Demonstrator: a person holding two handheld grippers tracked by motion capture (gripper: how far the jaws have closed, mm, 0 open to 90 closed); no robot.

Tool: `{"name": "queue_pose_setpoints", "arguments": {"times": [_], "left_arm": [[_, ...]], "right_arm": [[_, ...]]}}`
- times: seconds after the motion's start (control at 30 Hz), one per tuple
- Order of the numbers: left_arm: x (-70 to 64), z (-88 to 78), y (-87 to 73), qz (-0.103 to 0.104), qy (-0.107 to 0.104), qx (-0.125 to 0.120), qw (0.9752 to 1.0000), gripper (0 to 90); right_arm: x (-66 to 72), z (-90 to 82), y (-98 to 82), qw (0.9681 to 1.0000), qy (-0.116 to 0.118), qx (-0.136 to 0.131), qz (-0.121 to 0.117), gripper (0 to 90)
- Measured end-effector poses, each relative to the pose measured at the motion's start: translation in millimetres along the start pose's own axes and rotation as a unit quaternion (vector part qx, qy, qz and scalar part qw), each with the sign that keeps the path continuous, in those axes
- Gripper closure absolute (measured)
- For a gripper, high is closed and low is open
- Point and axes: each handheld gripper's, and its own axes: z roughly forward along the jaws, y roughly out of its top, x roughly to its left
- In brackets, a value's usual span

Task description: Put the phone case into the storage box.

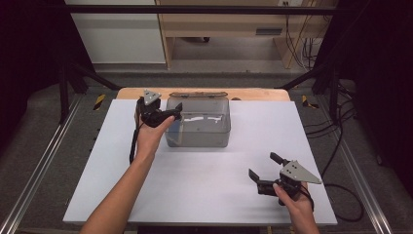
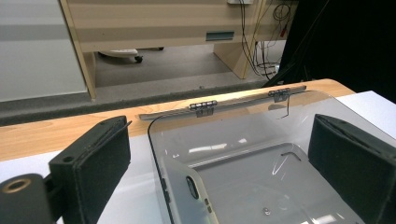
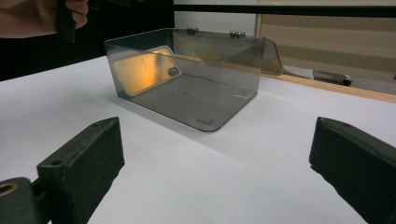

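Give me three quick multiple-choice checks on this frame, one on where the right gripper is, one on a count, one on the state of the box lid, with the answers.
1. Where is the right gripper?
A. Over the near right part of the table, apart from the box
B. Inside the box
C. On the box's lid

2. How many hinges join the lid to the clear box?
A. One
B. Two
C. Four

3. What state is the lid in?
A. Shut flat on the box
C. Lying loose on the table
B. Swung open behind the box

Answers:
1. A: in the high view it sits low over the white table, well away from the box.
2. B: the left gripper view shows two hinges on the back edge.
3. B: the box's top is open and the lid hangs from the rear hinges.
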Motion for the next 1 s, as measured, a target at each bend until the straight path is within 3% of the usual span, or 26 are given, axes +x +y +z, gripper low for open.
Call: {"name": "queue_pose_setpoints", "arguments": {"times": [1.0], "left_arm": [[11.4,-23.2,-2.8,-0.006,-0.02,-0.056,0.9982,3.1]], "right_arm": [[0.3,0.1,0.4,1.0,-0.004,0.005,0.005,2.6]]}}
